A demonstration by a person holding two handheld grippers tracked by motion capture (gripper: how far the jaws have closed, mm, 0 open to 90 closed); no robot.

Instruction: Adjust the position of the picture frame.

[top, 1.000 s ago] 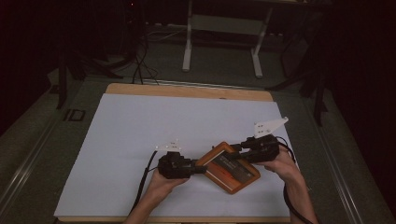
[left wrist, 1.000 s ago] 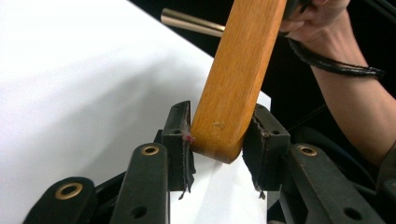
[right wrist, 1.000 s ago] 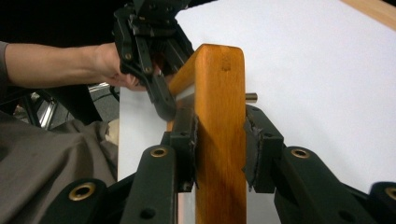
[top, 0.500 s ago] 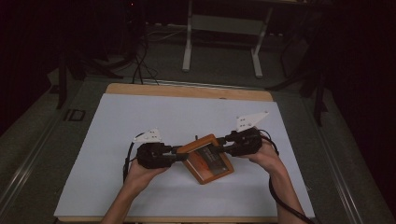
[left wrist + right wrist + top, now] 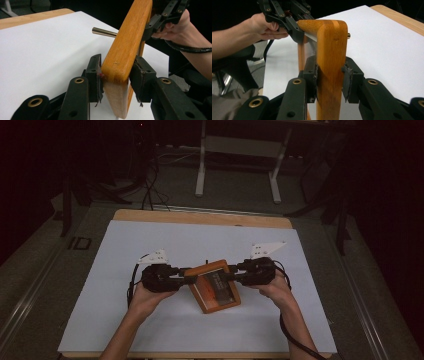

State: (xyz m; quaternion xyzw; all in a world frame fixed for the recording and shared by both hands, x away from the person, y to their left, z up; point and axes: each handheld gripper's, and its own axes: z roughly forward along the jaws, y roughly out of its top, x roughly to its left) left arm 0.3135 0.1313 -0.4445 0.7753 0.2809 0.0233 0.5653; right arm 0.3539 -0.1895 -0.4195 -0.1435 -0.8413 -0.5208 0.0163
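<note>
Presently, 1 orange-brown wooden frame (image 5: 215,286) with rounded corners and a dark panel inside it, held between 2 grippers over the white sheet (image 5: 125,245) that covers the tabletop, nearer the sheet's near edge than its far edge and about midway between its left and right edges. In the high view the frame sits skewed to the sheet's edges.

Left gripper (image 5: 184,274): black, 2 jaws clamped on the frame's left corner, held in the person's left hand (image 5: 145,296). In the left gripper view (image 5: 116,76) both pads press the 2 opposite faces of the wooden edge (image 5: 127,45), which runs up and away from the camera; a thin brass-coloured rod (image 5: 103,32) juts out from behind the wood toward the sheet.

Right gripper (image 5: 231,275): black, 2 jaws clamped on the frame's right side, held in the person's right hand (image 5: 277,290). In the right gripper view (image 5: 329,77) the pads grip the upright wooden edge (image 5: 332,57) from both sides, and the other gripper (image 5: 287,17) holds the frame's far corner.

Also: 1 grey three-cornered plate (image 5: 154,256) atop the left gripper, 1 (image 5: 267,248) atop the right; 1 black cable (image 5: 290,340) trailing toward the sheet's near edge; pale wooden tabletop (image 5: 200,217) showing beyond the sheet's far edge.
</note>
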